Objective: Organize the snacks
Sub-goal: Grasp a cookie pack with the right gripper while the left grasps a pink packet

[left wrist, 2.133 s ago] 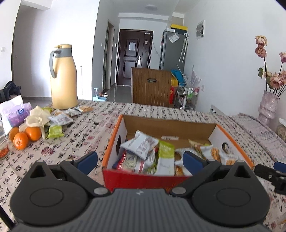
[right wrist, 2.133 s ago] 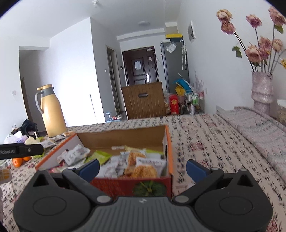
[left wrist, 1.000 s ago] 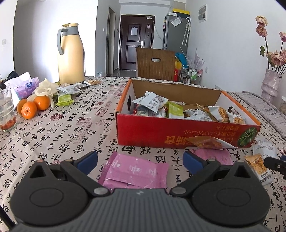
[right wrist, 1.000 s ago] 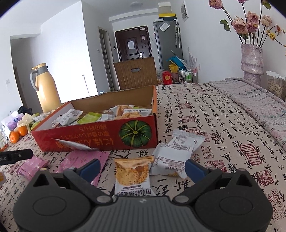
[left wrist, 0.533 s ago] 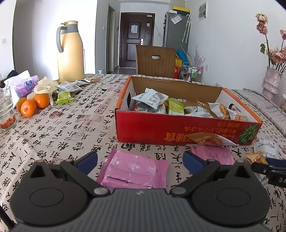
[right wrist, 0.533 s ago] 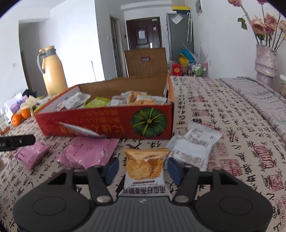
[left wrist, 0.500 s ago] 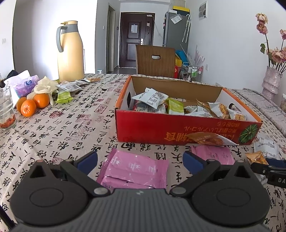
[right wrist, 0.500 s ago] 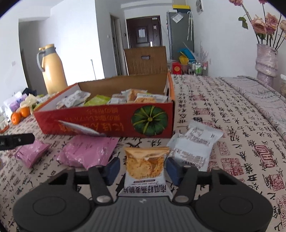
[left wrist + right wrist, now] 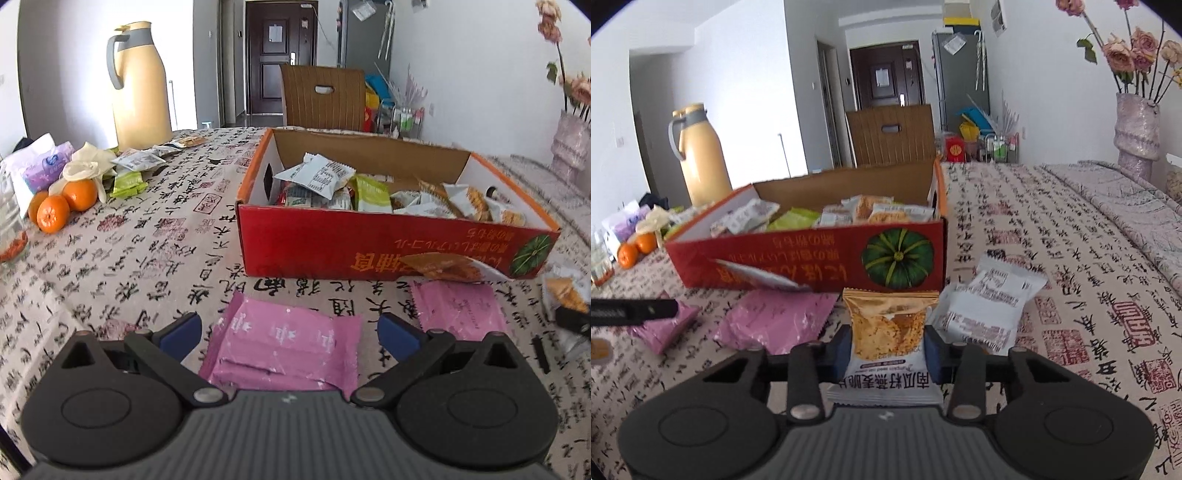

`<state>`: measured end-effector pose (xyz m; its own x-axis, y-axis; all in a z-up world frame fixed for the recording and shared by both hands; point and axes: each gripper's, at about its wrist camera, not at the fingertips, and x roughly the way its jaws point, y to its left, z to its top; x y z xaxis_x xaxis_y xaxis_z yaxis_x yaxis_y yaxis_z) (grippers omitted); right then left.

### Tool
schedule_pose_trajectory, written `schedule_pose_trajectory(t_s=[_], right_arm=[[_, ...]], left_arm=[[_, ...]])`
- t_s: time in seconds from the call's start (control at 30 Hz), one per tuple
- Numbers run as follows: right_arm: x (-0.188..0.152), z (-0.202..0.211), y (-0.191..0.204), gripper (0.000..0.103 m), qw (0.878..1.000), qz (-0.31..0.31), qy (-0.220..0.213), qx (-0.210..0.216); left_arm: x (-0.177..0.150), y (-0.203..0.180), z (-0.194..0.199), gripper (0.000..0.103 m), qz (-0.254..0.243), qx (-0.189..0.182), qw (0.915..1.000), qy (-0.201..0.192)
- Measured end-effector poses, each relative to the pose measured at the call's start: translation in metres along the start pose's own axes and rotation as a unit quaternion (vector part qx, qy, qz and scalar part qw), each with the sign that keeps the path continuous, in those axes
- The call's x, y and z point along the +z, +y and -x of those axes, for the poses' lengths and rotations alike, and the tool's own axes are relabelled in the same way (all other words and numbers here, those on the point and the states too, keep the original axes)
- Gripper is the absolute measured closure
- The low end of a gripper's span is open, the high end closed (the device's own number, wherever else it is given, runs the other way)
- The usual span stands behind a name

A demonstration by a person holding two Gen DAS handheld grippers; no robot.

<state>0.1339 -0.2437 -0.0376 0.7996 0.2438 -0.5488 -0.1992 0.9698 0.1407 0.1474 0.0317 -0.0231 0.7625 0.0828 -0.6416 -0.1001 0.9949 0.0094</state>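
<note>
Since a second ago my right gripper [image 9: 888,349] has clamped onto the pumpkin-seed crisp packet [image 9: 889,325], at 6 o'clock of the red snack box [image 9: 812,258]. Left gripper [image 9: 290,330] is spread apart, pink packet [image 9: 284,349] lying loose between its fingers.

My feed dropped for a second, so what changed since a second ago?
The right tool closed on the orange snack packet; its pads now press both sides. The left tool stayed open over the pink packet, untouched. The red box, white packet and second pink packet kept their places.
</note>
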Motion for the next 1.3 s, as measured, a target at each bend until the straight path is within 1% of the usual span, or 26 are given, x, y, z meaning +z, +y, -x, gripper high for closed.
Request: schedule_pose_trajectory(t_s=[0.07,0.13,0.2,0.33,0.63,0.73,0.93,0.97,1.07,1.2,1.3], right_arm=[[0.002,0.003,-0.001,0.064,1.000,-0.001,-0.006,0.000],[0.003,0.004,-0.001,0.064,1.000,-0.003,-0.009,0.001],[0.003,0.003,-0.001,0.064,1.000,-0.003,-0.008,0.000],[0.003,0.002,-0.001,0.064,1.000,-0.004,-0.006,-0.001],[0.003,-0.002,0.002,0.064,1.000,-0.002,0.001,0.001],[0.002,-0.003,0.003,0.064,1.000,-0.002,0.002,0.003],[0.001,-0.004,0.004,0.063,1.000,-0.003,0.005,0.005],[0.001,-0.004,0.005,0.063,1.000,-0.003,0.005,0.006],[0.001,-0.003,0.005,0.063,1.000,-0.003,0.005,0.007],[0.000,-0.001,0.006,0.063,1.000,-0.004,0.004,0.009],[-0.001,0.001,0.006,0.063,1.000,-0.004,0.003,0.010]], left_arm=[[0.003,-0.001,-0.004,0.000,-0.011,0.005,0.9999,0.006],[0.007,-0.002,-0.010,0.000,-0.024,0.009,0.9995,0.021],[0.008,-0.005,-0.017,0.000,-0.043,0.026,0.9982,0.034],[0.007,-0.006,-0.023,0.000,-0.060,0.028,0.9969,0.042],[0.006,0.009,-0.038,0.000,-0.017,-0.007,0.9971,0.074],[0.005,0.011,-0.039,0.000,-0.010,-0.012,0.9972,0.072],[0.003,0.009,-0.037,0.001,-0.015,-0.018,0.9974,0.068],[0.003,0.009,-0.037,0.001,-0.015,-0.019,0.9974,0.068],[0.003,0.009,-0.035,0.008,-0.015,-0.021,0.9977,0.063],[0.002,0.010,-0.029,0.023,-0.009,-0.029,0.9981,0.054],[0.001,0.011,-0.026,0.028,-0.002,-0.031,0.9983,0.049]])
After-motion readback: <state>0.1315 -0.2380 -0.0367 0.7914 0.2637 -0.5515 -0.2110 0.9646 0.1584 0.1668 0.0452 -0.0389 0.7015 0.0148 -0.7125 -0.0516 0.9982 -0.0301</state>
